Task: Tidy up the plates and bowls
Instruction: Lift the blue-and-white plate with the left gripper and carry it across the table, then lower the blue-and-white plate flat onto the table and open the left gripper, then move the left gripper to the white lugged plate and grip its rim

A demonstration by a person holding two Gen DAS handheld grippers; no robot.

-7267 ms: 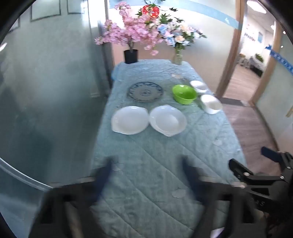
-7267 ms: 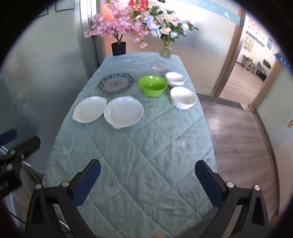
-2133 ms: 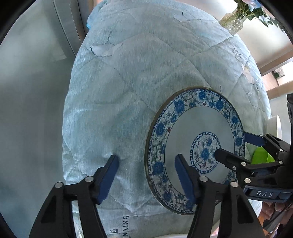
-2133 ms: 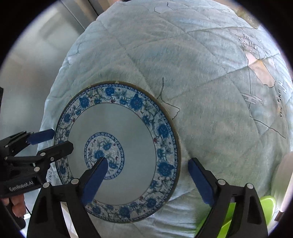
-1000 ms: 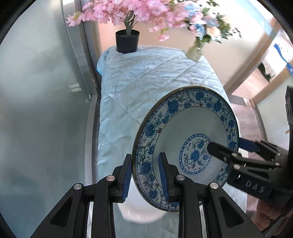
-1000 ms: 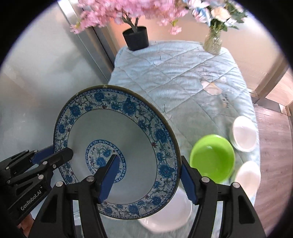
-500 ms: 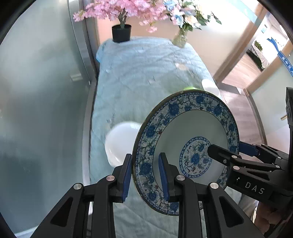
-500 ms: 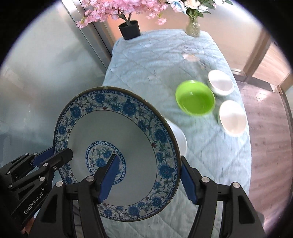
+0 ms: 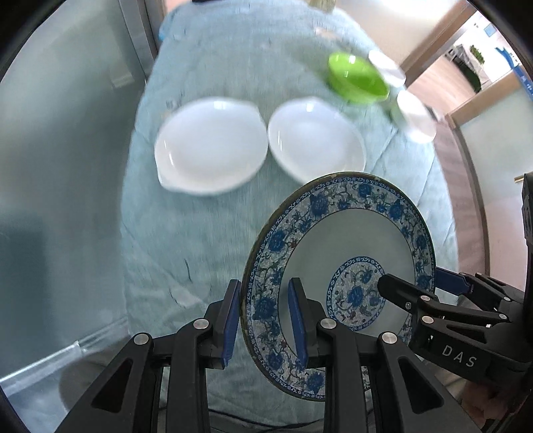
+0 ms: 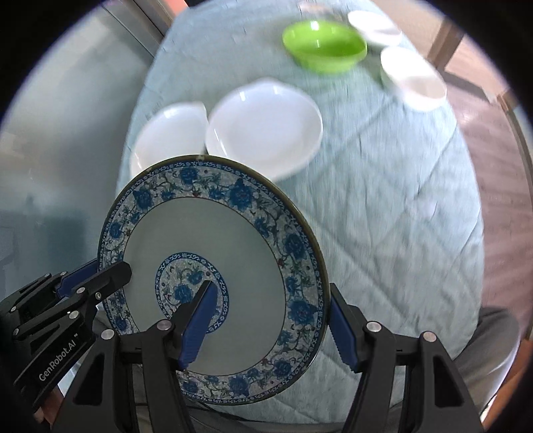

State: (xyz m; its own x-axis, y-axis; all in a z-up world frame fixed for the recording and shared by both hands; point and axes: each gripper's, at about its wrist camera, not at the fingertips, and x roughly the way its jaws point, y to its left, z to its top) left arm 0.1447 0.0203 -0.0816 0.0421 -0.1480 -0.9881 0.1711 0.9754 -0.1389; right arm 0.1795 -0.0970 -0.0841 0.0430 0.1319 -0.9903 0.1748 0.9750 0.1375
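Observation:
A blue-and-white patterned plate (image 9: 346, 253) is held in the air above the near end of the table, also in the right wrist view (image 10: 213, 253). My left gripper (image 9: 265, 313) is shut on its left rim. My right gripper (image 10: 271, 319) is shut on its right rim; it also shows in the left wrist view (image 9: 419, 283). Two white plates (image 9: 210, 146) (image 9: 314, 138) lie side by side on the table farther off. A green bowl (image 10: 324, 45) and two white bowls (image 10: 413, 78) (image 10: 373, 23) sit behind them to the right.
The table has a light blue quilted cloth (image 10: 383, 173). A glass wall (image 9: 66, 133) runs along its left side. Wooden floor (image 10: 493, 160) lies to the right of the table.
Both grippers have carried the patterned plate back toward the near end of the table and tilted down. The white plates and bowls now show beyond it.

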